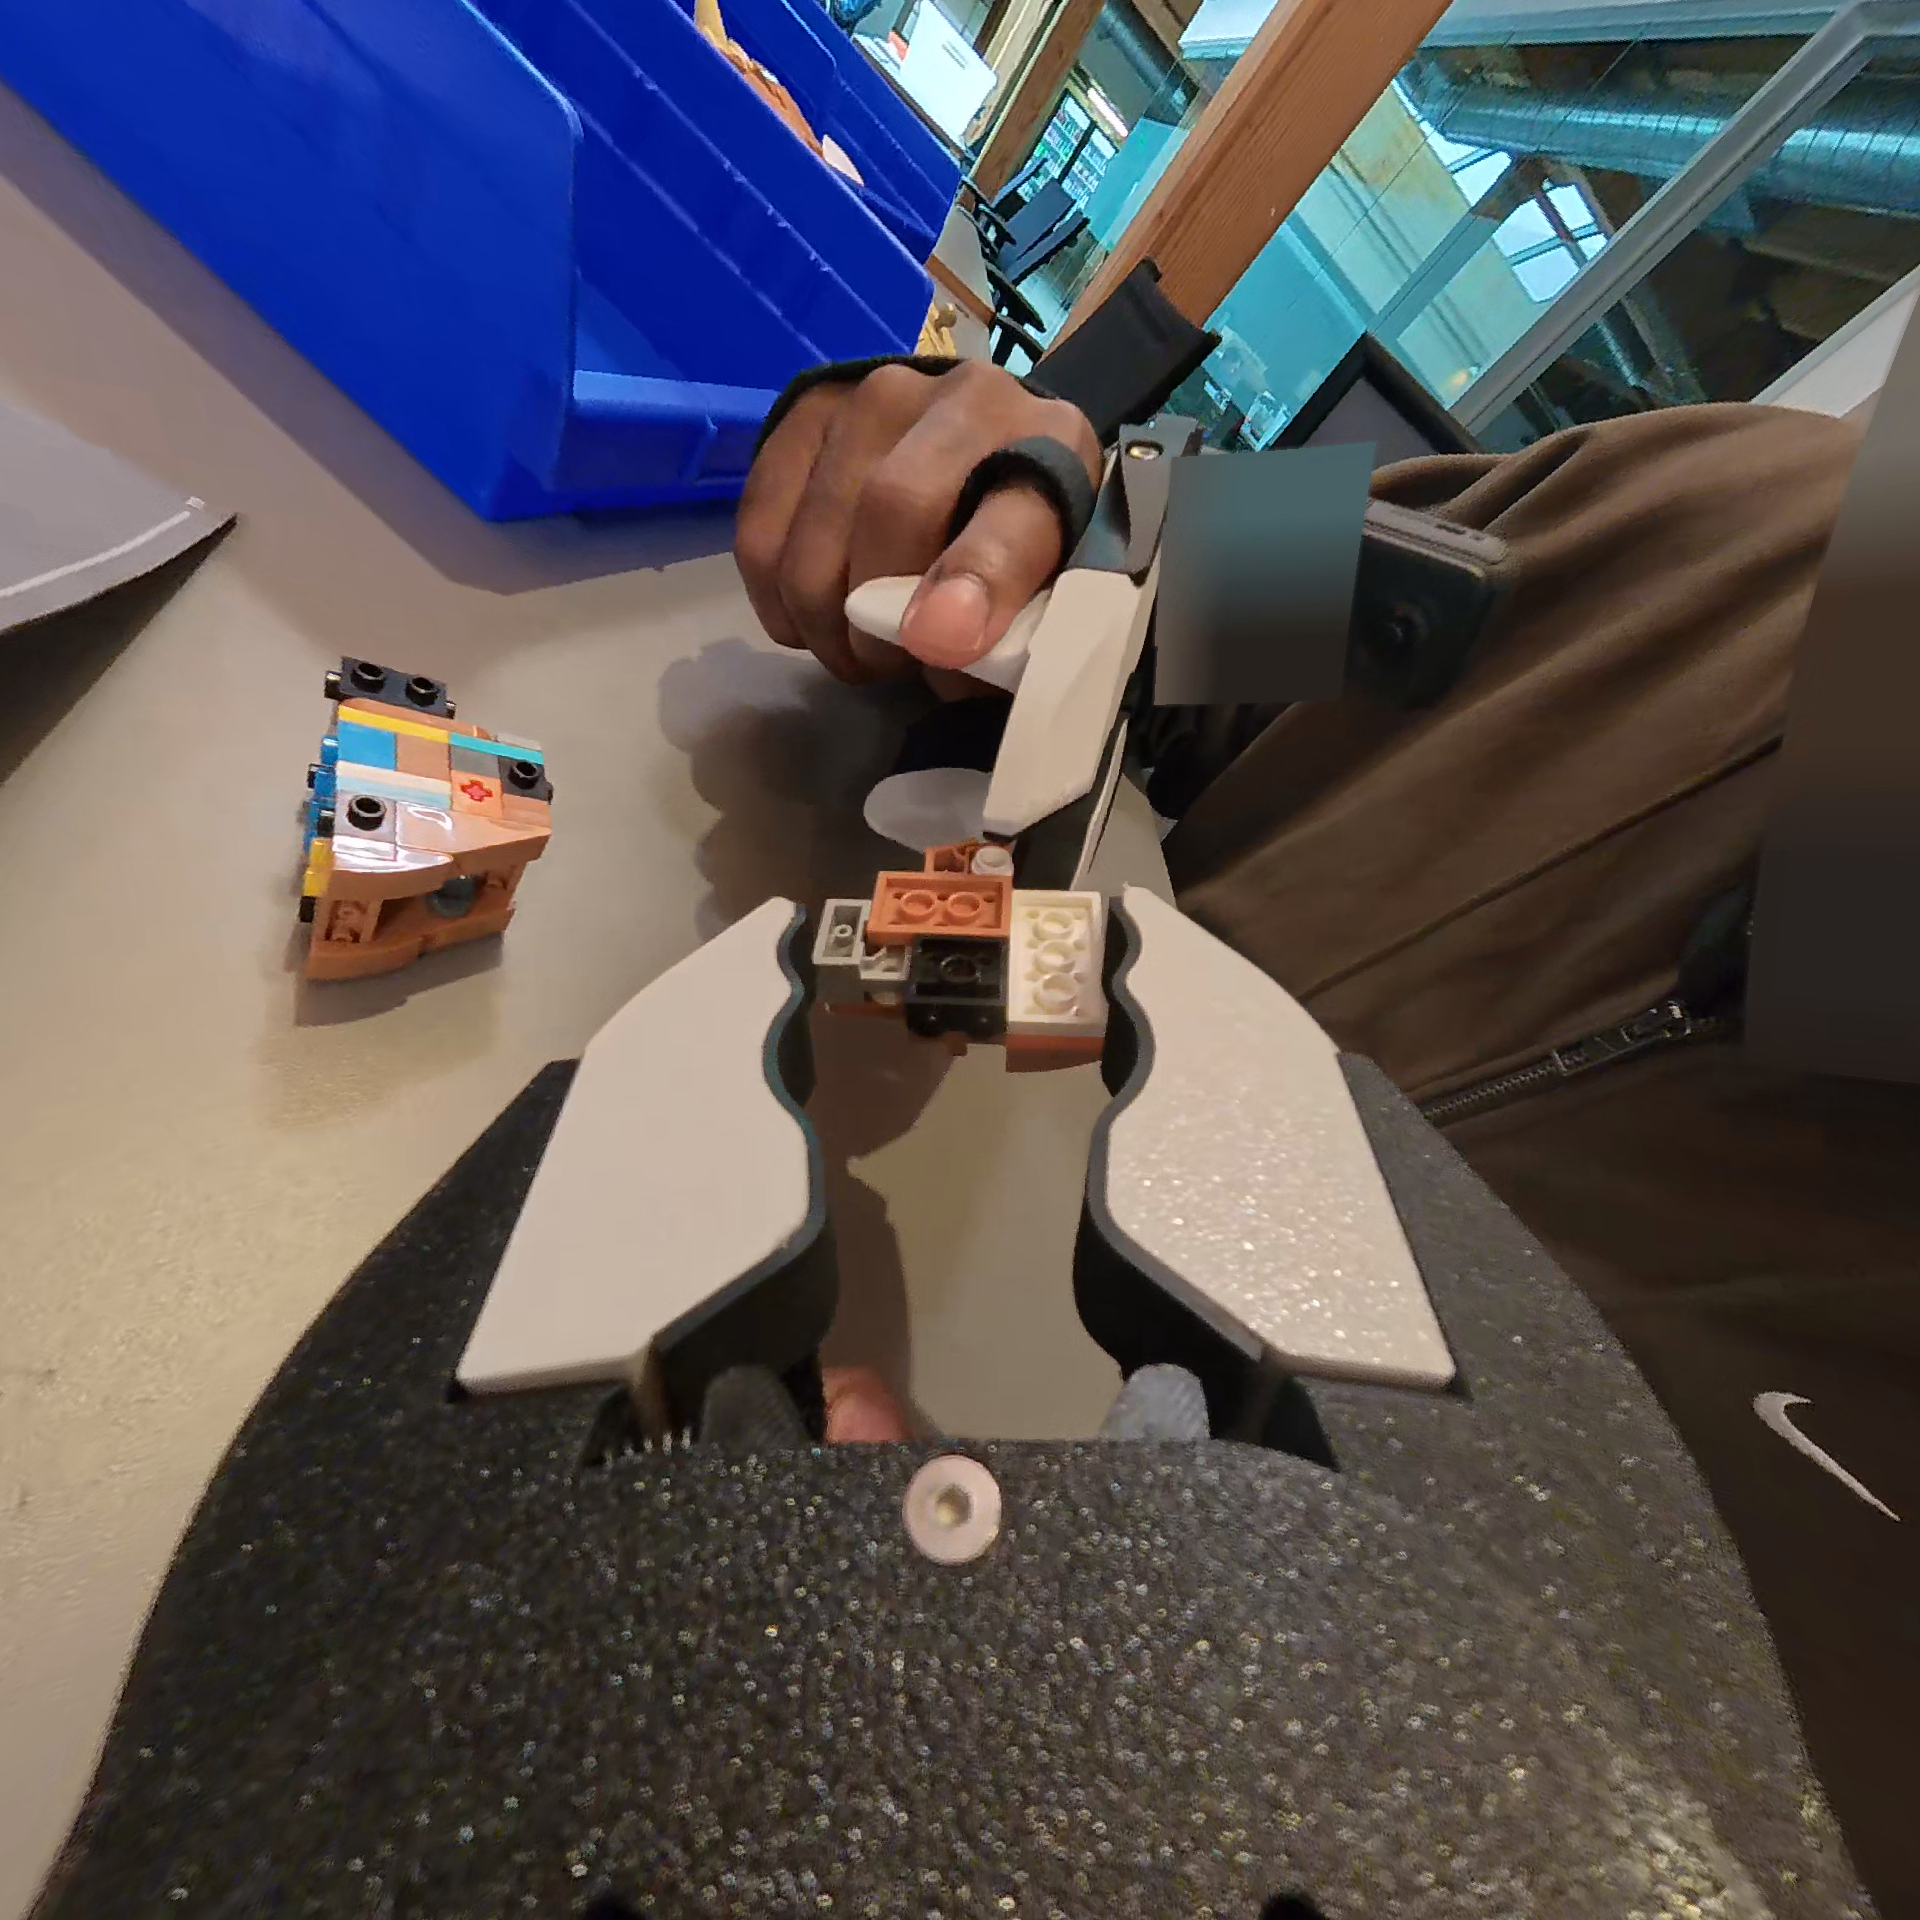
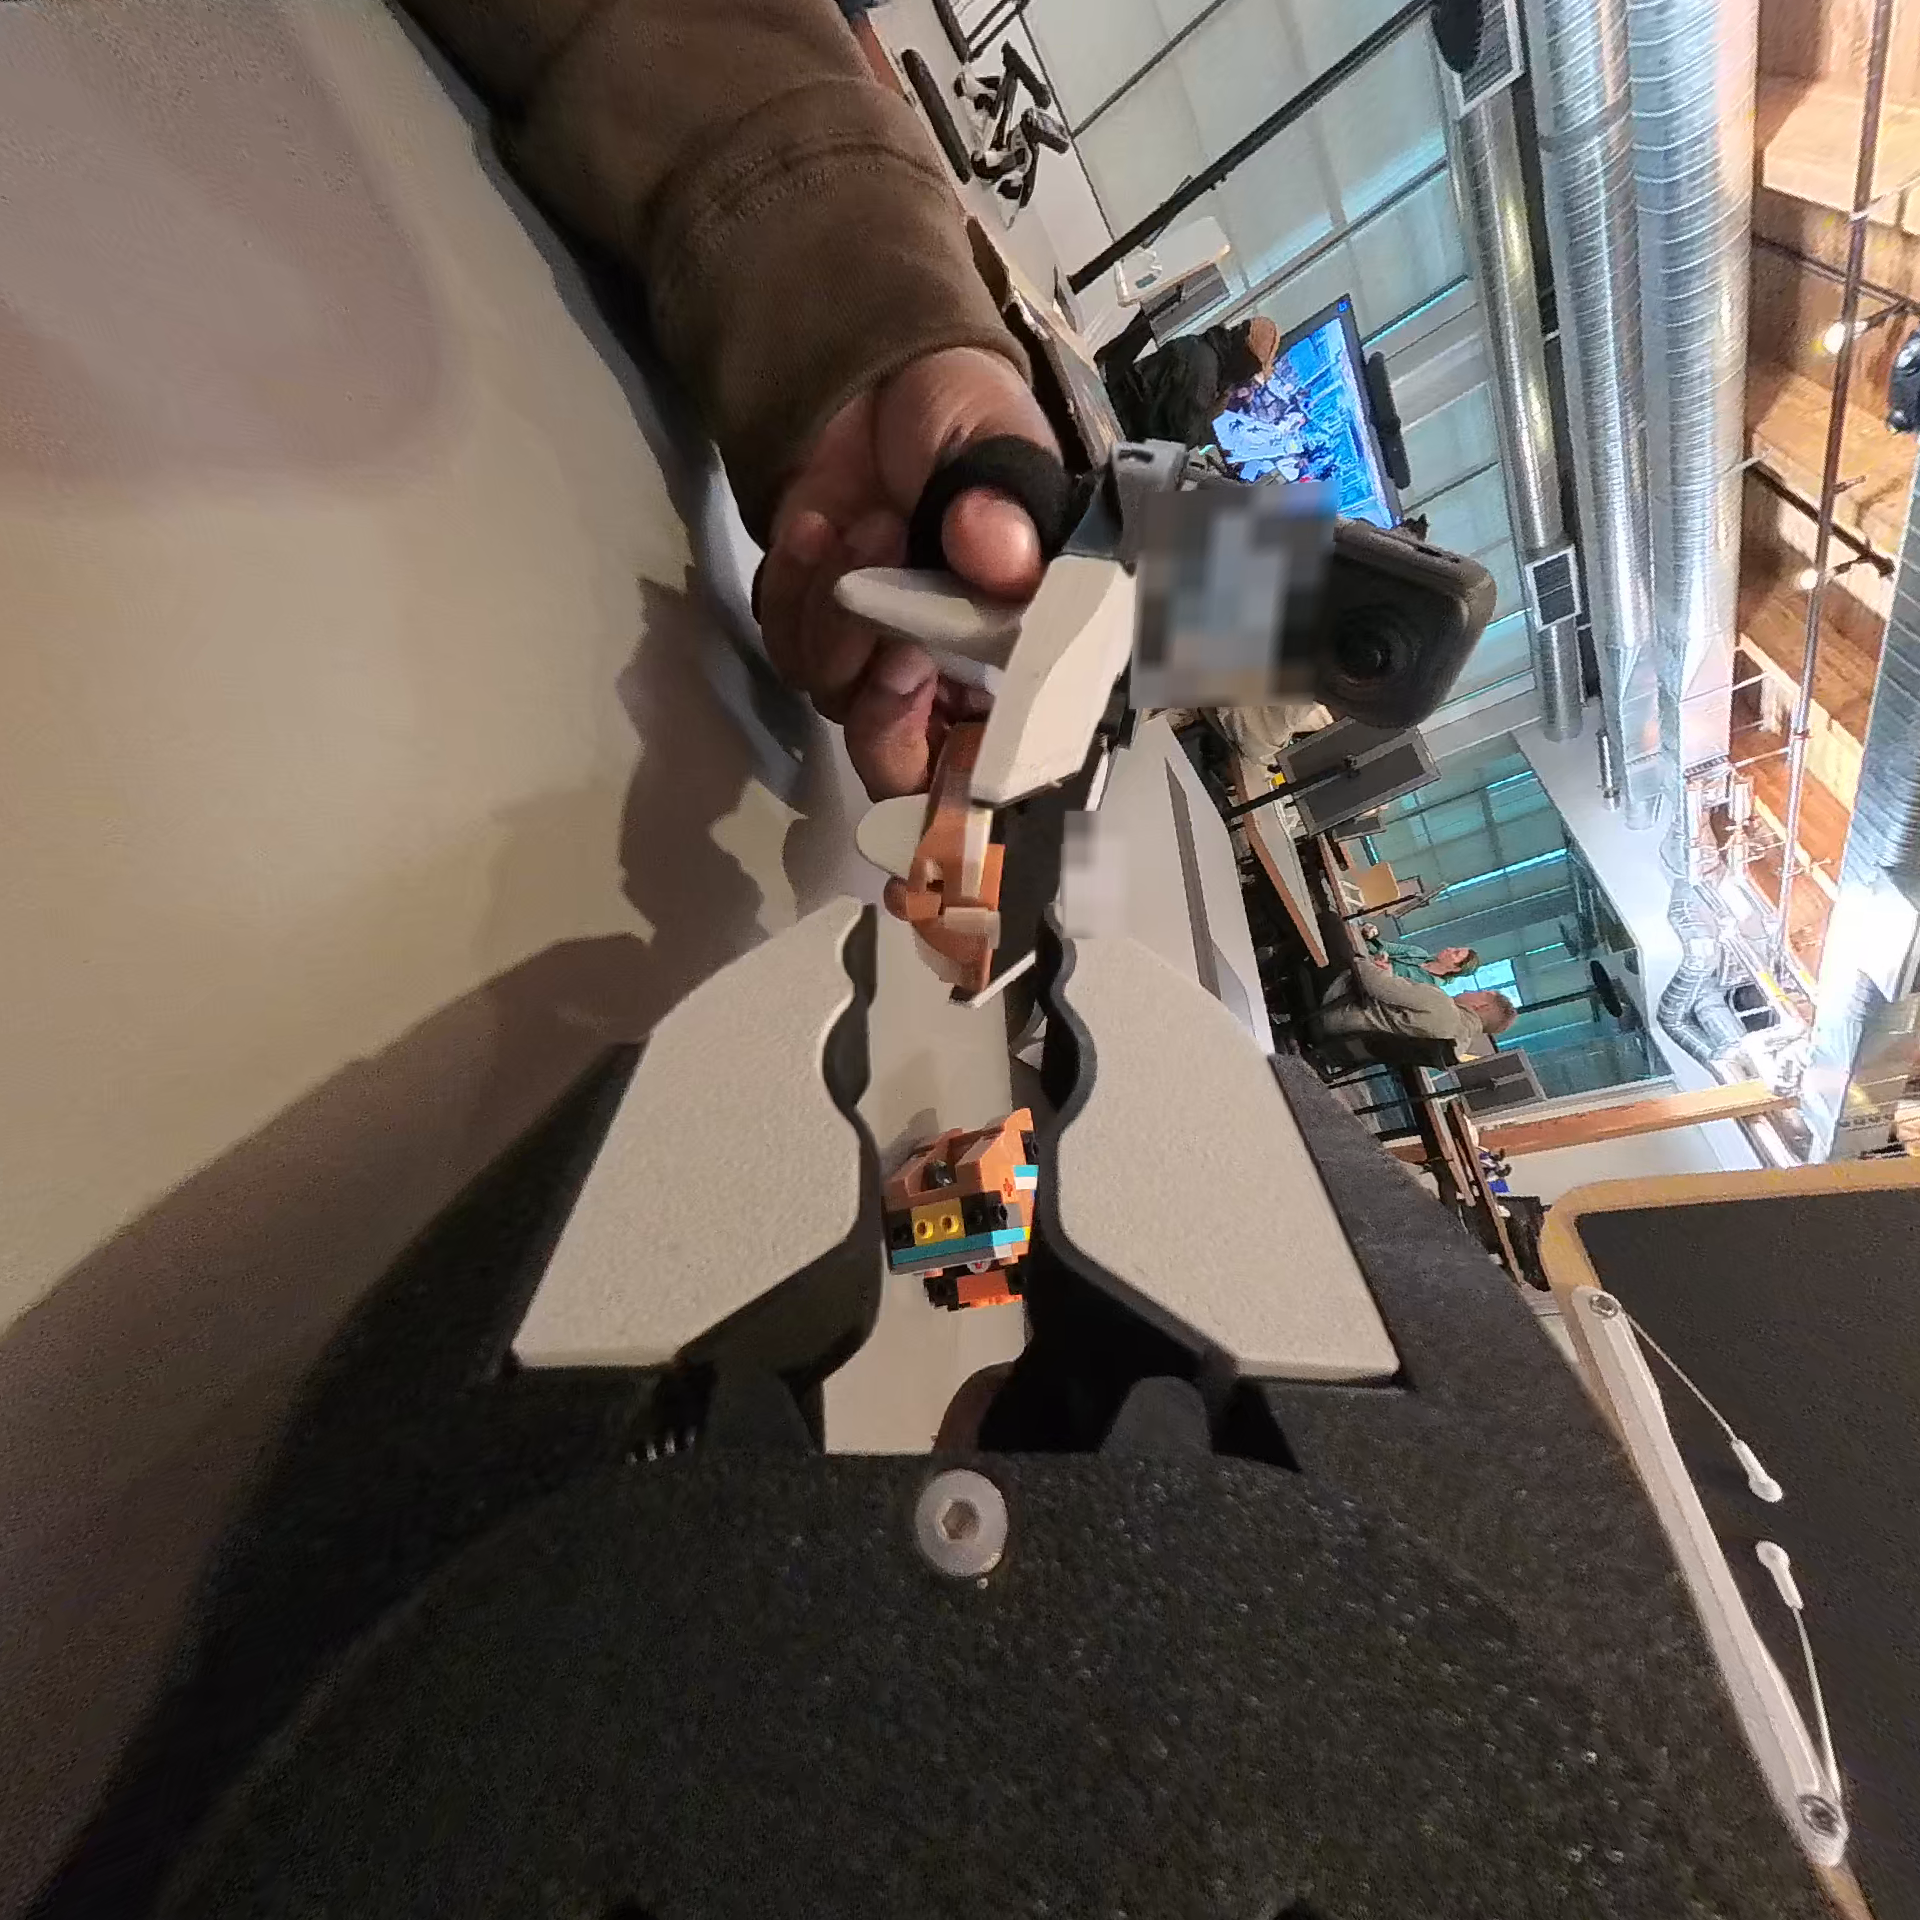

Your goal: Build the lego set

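My left gripper (image 1: 956,935) is shut on a small Lego sub-assembly (image 1: 961,951) of brown, grey, black and cream bricks, held above the table. It also shows from its tan side in the right wrist view (image 2: 951,883). My right gripper (image 2: 956,945) has its jaws part-way apart, with gaps on both sides of the sub-assembly's near end. In the left wrist view the right gripper (image 1: 971,816) comes down onto the sub-assembly's top. A larger, mostly tan Lego model (image 1: 426,821) lies on the table to the left. It also shows between my right fingers (image 2: 961,1205).
Blue storage bins (image 1: 416,260) stand at the back left of the beige table (image 1: 156,1143). A grey mat corner (image 1: 62,540) lies at the far left. A black board with a wooden rim (image 2: 1766,1455) is at the right. The person's brown sleeve (image 1: 1507,779) is close behind. Both grippers' tips are close together, under 4 cm apart.
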A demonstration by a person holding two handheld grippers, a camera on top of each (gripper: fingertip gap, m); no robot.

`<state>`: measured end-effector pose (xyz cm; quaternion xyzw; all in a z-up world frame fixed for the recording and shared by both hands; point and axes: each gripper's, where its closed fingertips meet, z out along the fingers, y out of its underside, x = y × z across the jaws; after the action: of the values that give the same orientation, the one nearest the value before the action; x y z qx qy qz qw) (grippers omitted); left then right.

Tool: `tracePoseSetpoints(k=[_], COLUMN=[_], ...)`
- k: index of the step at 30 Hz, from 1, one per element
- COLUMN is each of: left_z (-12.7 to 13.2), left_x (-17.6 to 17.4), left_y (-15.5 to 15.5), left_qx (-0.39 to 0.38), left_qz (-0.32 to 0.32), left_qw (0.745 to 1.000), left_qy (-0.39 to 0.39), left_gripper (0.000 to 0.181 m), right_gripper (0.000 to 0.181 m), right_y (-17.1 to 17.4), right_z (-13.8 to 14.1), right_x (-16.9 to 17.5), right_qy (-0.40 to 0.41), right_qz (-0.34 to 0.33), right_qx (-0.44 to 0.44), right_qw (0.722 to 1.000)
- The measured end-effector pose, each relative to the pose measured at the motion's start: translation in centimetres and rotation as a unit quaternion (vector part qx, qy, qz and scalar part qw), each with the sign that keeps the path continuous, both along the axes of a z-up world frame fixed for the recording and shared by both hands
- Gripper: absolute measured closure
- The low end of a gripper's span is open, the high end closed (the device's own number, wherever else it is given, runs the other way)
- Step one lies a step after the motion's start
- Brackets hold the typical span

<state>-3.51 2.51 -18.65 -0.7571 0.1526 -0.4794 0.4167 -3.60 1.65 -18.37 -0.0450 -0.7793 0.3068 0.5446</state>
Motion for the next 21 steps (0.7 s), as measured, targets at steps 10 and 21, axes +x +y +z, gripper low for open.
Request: tracePoseSetpoints(k=[10,21], left_z=[0.32,0.49], left_x=[0.29,0.61], left_y=[-0.17,-0.26], left_qx=[0.004,0.011], left_qz=[-0.009,-0.014], left_qw=[1.0,1.0], left_qy=[-0.017,-0.019], left_gripper=[0.127,0.128], right_gripper=[0.165,0.165], right_y=[-0.1,-0.22], right_z=[0.0,0.15], right_x=[-0.19,0.07], right_qy=[0.01,-0.005], right_qz=[-0.002,0.008], right_qx=[0.007,0.003], right_qw=[1.0,1.0])
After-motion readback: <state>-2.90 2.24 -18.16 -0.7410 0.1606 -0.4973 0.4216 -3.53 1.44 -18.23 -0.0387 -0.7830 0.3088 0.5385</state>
